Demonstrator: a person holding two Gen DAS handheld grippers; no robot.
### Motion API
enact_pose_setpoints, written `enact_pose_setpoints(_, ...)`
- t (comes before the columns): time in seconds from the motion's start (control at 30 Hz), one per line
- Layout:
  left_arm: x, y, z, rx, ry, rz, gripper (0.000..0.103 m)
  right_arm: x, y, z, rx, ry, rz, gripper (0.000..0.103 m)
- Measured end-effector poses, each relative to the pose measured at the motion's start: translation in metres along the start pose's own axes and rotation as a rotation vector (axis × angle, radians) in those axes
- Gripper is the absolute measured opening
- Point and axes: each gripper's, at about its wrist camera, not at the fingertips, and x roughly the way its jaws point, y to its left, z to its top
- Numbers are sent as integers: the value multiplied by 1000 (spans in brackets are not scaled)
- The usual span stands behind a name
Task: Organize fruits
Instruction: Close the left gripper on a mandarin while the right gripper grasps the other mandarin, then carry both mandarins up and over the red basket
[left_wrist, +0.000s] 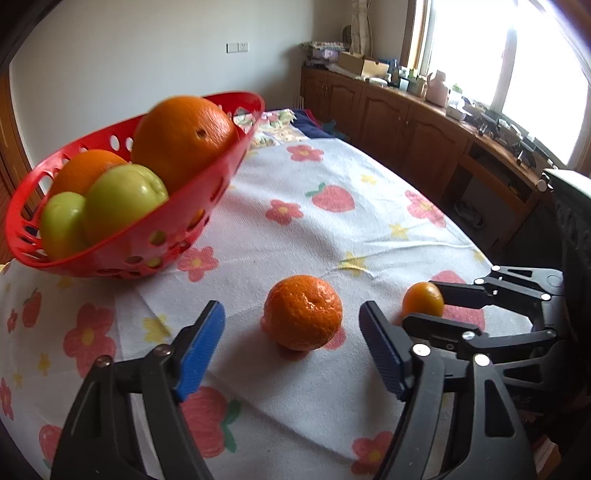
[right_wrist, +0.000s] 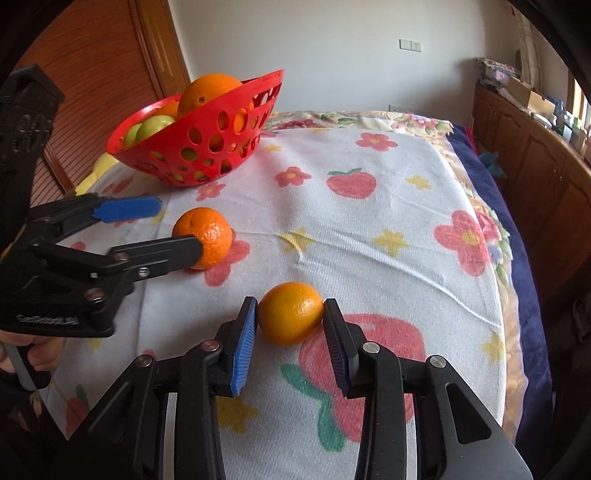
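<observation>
Down on the white cloth printed with flowers and strawberries (right_wrist: 388, 206), the right gripper (right_wrist: 290, 314) has its blue pads pressed against both sides of a small smooth orange citrus fruit (right_wrist: 290, 312), gripping it where it rests. Beside it, the left gripper (left_wrist: 291, 332) stands partly open around a bumpy-skinned orange mandarin (left_wrist: 303, 312), pads clear of the peel. Farther back sits a red perforated plastic basket (left_wrist: 207, 184) holding two large oranges (left_wrist: 181, 136) and two green apples (left_wrist: 122, 199).

red basket (right_wrist: 207, 147): fruit-filled | mandarin (left_wrist: 303, 312), small orange (right_wrist: 290, 312): on cloth
</observation>
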Motion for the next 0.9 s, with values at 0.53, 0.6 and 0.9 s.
enact_pose_setpoints(0.53, 13, 3, -1, -16, 54, -44, 49, -3, -2, -2, 8, -1, 9, 36)
enact_pose_setpoints(0.6, 13, 1, -1, -10, 53, -52, 46, -3, -2, -2, 8, -1, 10, 36)
enact_pose_setpoints(0.9, -13, 5, 2, -6, 9, -66, 44, -7, -1, 1, 3, -13, 6, 35)
